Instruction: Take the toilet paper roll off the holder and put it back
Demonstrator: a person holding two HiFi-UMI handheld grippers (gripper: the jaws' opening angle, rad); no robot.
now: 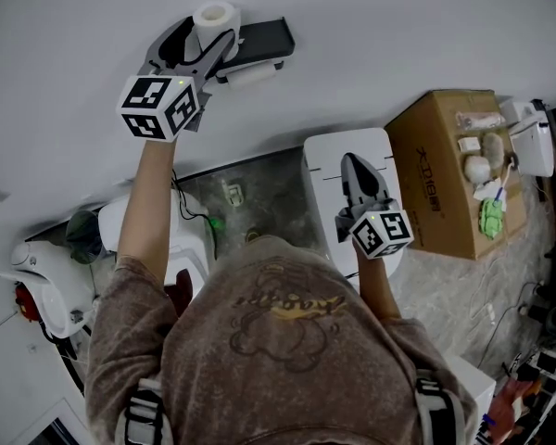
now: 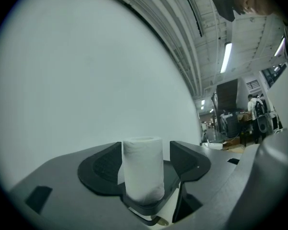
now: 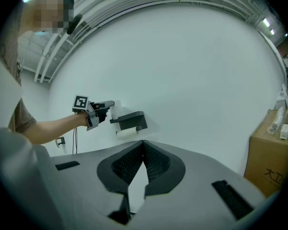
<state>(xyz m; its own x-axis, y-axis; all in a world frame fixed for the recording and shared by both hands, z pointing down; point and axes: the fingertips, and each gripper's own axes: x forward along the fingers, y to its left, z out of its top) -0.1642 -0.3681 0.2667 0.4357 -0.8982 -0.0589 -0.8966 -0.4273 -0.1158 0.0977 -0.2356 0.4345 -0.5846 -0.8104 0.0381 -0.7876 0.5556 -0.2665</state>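
The left gripper (image 1: 211, 37) was up at the wall (image 1: 398, 26) with its jaws clamped on the toilet paper roll (image 1: 215, 15), one pad on each side. The roll stood upright between them. It sat at the left end of the black holder (image 1: 264, 37), right over the edge of the holder's flat top (whether it touched that top, no view settled). Under the holder hung a second white roll (image 1: 252, 74), lying crosswise.

Down low on the other side, the right gripper (image 1: 352, 165) was pointed level at the wall. Its jaws were pressed together with nothing in them, well apart from the holder. Beside it on the right stood a cardboard box (image 1: 440, 174) with a few small items lying on top.
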